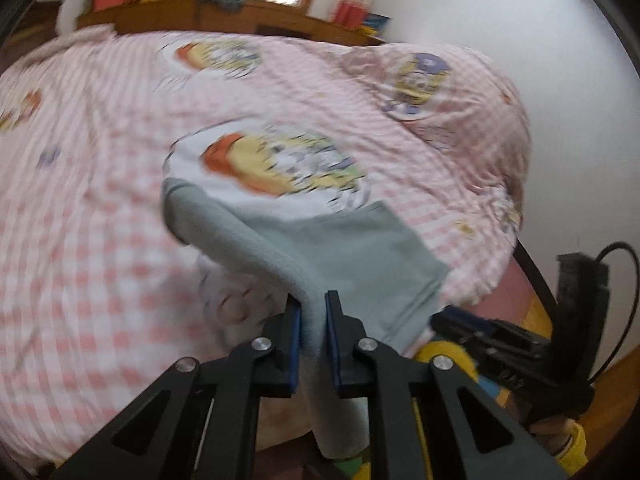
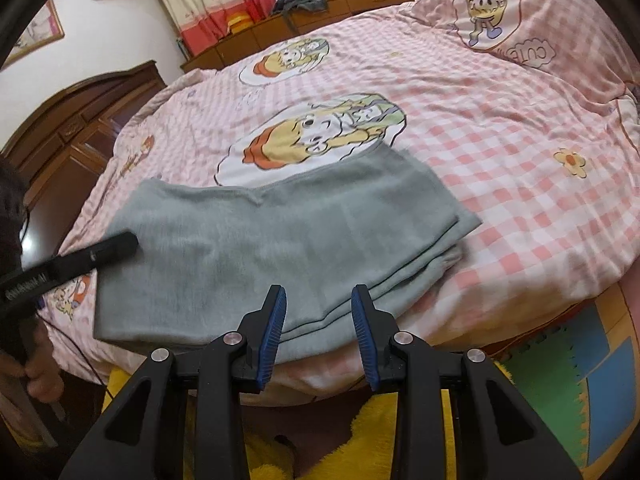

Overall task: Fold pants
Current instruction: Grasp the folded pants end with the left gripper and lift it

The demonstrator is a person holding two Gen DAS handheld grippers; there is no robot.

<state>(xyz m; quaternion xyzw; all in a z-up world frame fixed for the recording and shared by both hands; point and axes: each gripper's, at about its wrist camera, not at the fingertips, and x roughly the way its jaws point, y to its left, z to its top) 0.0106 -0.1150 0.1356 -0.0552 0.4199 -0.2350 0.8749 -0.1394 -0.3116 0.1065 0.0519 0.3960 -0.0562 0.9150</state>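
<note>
Left wrist view, blurred by motion: the left tool pinches a ridge of the grey pants between its blue pads, the cloth rising off the bed at the clamped fold and hanging down between the black arms toward the lens. Beyond the grip, the rest of the garment slopes back onto the pink checked cover, its far edge crossing a large cartoon print. At lower right the right tool shows side-on as a black body with a cable, near the corner of the pants.

Right wrist view, sharp: the pants lie folded into a broad layered rectangle on the near side of the bed, stacked edges showing along the right and near sides. The right tool hovers over the near edge with its jaws spread and nothing between them; its blue pads stand either side of the hem. The left tool reaches in from the left, its black tip at the pants' left edge, though this view does not show its grip. A hand holds its handle at far left. A wooden cabinet and red-trimmed curtains stand behind the bed; a yellow, green and blue mat covers the floor below.
</note>
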